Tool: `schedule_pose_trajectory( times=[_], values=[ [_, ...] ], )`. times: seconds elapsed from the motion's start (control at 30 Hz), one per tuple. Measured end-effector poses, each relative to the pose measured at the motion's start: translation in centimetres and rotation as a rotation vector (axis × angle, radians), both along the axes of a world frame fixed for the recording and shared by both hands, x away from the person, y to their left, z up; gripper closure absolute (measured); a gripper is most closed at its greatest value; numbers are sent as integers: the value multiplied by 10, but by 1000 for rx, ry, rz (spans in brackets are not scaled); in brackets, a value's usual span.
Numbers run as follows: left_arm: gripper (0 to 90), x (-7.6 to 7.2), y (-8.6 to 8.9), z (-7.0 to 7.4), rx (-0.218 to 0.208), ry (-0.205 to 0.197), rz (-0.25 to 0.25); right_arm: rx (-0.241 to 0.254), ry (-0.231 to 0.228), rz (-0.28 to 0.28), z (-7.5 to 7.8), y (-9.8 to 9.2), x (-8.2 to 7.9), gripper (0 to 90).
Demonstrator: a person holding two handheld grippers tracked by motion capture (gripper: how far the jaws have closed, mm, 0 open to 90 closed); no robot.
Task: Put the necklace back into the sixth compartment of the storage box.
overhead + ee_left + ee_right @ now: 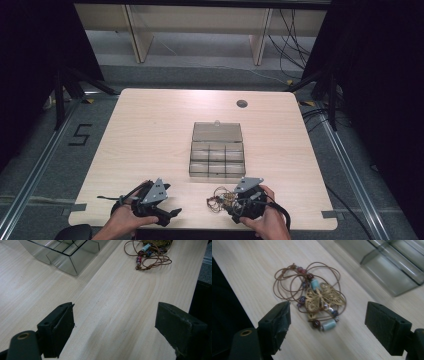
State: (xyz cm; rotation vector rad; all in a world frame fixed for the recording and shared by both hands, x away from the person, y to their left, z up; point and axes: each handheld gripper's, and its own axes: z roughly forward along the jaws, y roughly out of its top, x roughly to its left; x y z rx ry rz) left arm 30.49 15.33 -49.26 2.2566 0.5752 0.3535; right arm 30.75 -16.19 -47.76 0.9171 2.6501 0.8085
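My right gripper (325, 322) hangs jaws apart over the butterfly necklace (320, 298) at frame centre; my left gripper (115, 327), jaws apart, spans bare table (120, 302).

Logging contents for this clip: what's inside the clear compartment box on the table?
The compartment box lies open, lid folded back. Its visible compartments look empty from the high view; tinted walls could hide something small. The necklace lies outside it on the table, between the open right gripper jaws.
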Motion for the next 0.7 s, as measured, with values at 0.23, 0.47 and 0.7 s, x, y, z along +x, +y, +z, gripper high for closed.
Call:
schedule_pose_trajectory(
  times=[0.23, 0.47, 0.7],
  values=[
    [151, 0, 0, 0, -1, 2, 0, -46, 10, 96, -3, 15, 4, 297],
    [151, 0, -1, -1, -8, 3, 1, -69, 24, 87, -7, 21, 9, 322],
    [151, 0, 0, 0, -1, 2, 1, -90, 39, 110, -12, 25, 14, 390]
  ],
)
